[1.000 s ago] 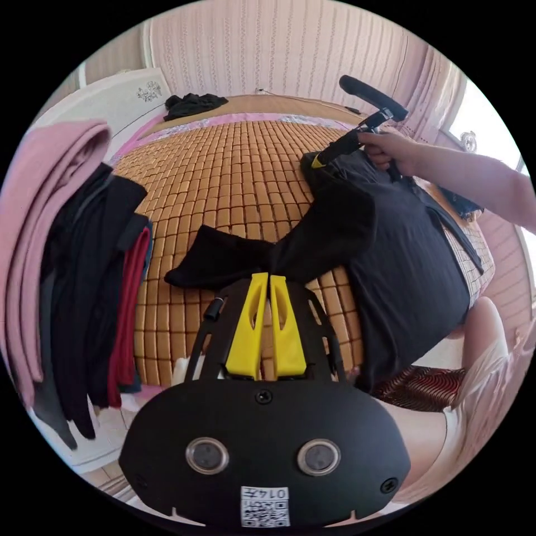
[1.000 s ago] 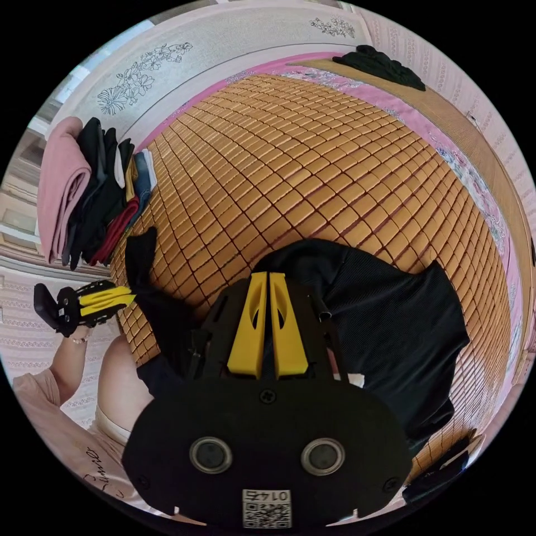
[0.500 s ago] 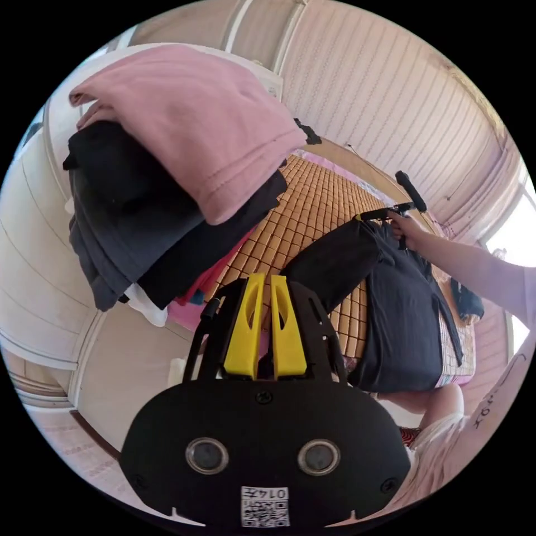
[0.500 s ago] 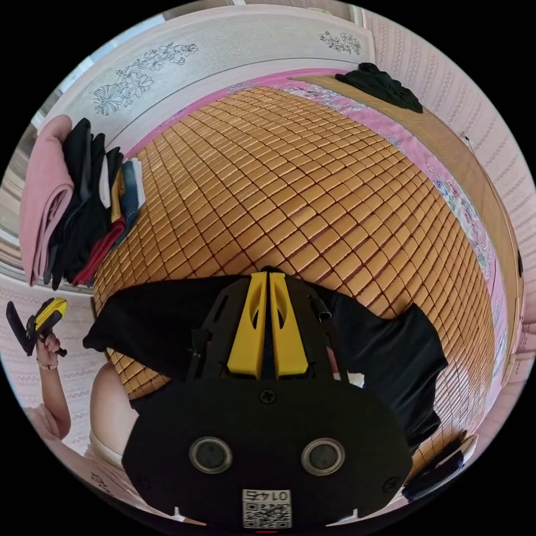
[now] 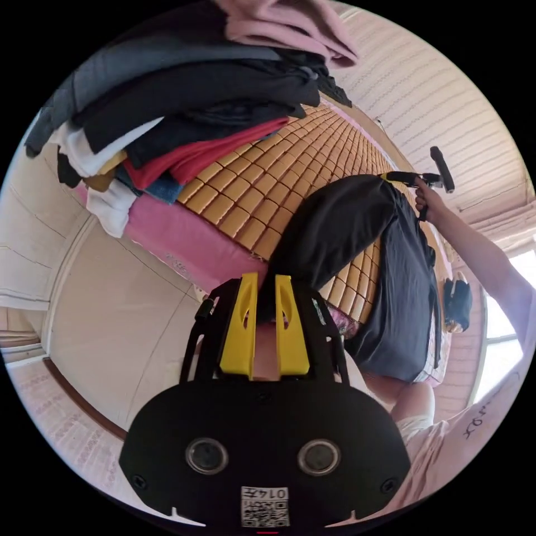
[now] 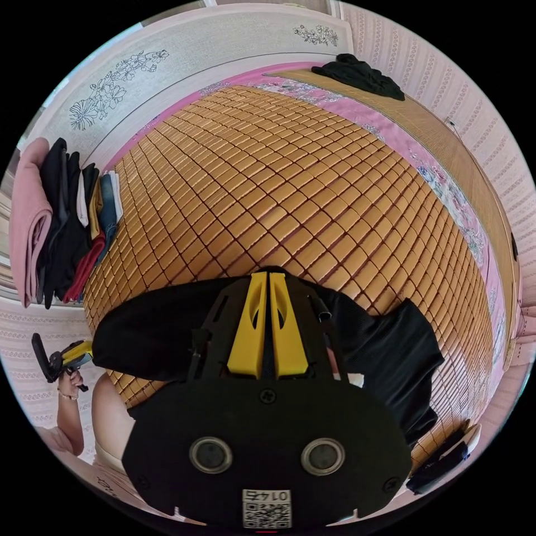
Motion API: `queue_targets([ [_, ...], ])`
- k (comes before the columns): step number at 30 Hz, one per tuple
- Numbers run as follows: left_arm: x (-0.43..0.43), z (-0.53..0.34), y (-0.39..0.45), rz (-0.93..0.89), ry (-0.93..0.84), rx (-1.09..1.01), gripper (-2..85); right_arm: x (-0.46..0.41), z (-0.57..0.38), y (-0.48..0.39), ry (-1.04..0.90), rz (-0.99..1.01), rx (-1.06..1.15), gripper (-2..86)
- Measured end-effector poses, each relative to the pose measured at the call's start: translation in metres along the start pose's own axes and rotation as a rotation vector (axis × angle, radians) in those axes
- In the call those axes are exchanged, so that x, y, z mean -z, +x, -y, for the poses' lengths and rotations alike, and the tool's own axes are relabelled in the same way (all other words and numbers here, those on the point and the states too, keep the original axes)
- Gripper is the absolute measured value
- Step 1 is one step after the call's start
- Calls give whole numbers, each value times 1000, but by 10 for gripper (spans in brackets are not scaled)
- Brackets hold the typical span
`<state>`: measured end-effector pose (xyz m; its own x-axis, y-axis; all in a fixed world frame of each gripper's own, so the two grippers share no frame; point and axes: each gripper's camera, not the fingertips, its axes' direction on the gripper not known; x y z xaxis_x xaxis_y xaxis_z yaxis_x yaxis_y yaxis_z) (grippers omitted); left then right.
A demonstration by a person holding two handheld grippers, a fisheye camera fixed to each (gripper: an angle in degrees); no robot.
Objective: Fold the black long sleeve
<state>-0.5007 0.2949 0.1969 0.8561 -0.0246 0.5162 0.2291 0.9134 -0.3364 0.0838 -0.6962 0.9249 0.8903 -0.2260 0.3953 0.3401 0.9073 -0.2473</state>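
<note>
- Left tongs (image 5: 263,329): jaws now parted a little, pulled back off the near left bed edge; sleeve end released, so sleeve fold looks done.
- Black long sleeve (image 6: 391,357): spread on the bamboo bed mat (image 6: 290,184), near edge, just ahead of both tongs.
- Right tongs (image 6: 267,329): jaws nearly closed on dark cloth; firm pinch uncertain.

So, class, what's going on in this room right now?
A person is folding a black long sleeve on a bamboo mat, a gripper in each hand. The right gripper is shut on the garment's edge. The left gripper, jaws slightly apart, sits at a sleeve draped off the mat's edge. A stack of folded clothes sits nearby.
</note>
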Motion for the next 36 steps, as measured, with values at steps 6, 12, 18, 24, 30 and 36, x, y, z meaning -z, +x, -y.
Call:
queue_targets([
  [6, 5, 4, 16, -128, -35, -71, 86, 8, -9, 6, -12, -31, 18, -9],
  [12, -23, 12, 30, -23, -117, -142, 27, 12, -22, 10, -24, -38, 34, -9],
  [18, 44, 21, 15, 108, 132, -87, -4, 26, -26, 13, -12, -34, 70, -9],
  [24, 17, 50, -12, 42, 131, 27, 46, 22, -29, 20, -47, -48, 6, -3],
  [30, 30, 35, 9, 133, 170, 6, 54, 49, -49, 47, -1, 62, -21, 60],
  [36, 32, 21, 69, 61, 165, -175, 51, 129, -143, 117, 219, 221, -113, 94],
])
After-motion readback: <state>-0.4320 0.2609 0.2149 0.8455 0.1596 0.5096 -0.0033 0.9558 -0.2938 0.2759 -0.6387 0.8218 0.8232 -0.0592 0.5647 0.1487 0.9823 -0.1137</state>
